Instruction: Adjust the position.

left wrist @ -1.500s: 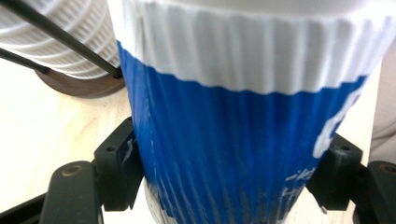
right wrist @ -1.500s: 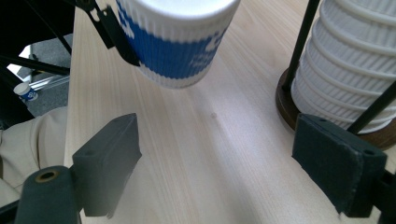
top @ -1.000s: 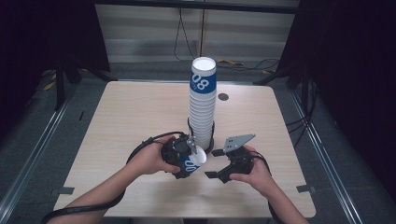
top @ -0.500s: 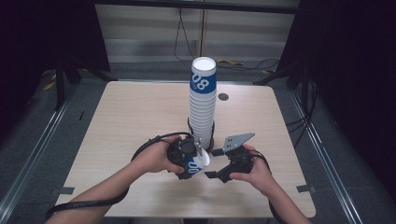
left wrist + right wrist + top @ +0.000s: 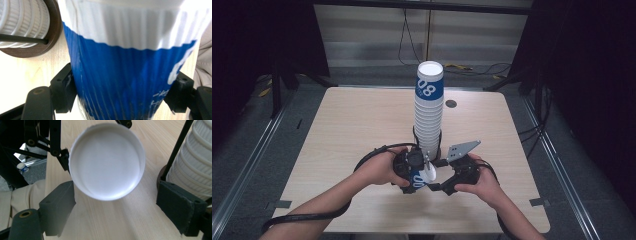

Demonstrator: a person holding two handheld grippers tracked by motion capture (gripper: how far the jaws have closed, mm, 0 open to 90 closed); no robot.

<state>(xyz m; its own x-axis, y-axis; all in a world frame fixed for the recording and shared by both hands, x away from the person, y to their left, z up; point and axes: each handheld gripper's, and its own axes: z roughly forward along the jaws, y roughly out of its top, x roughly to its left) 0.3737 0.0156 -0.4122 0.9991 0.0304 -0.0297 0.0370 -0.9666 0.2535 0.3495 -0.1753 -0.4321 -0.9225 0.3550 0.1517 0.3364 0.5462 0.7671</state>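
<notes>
Overhead light brightens my surface (image 5: 362, 125) while the room around stays dark. Up close, the cup (image 5: 130, 75) blurs, its white band glaring; soft shadows beneath.

My forearms are showing bare in the high view — no sleeves reaching the wrists. My left tongs (image 5: 416, 172) are wearing a black, blocky body, with a thick black cable looping away from it and trailing back along my arm. My right tongs (image 5: 447, 182) are carrying a grey three-cornered plate on top, dotted with small holes. Up close, the right pads (image 5: 58, 206) are looking like matte dark-grey blocks — a round bolt head is sitting in each arm.
</notes>
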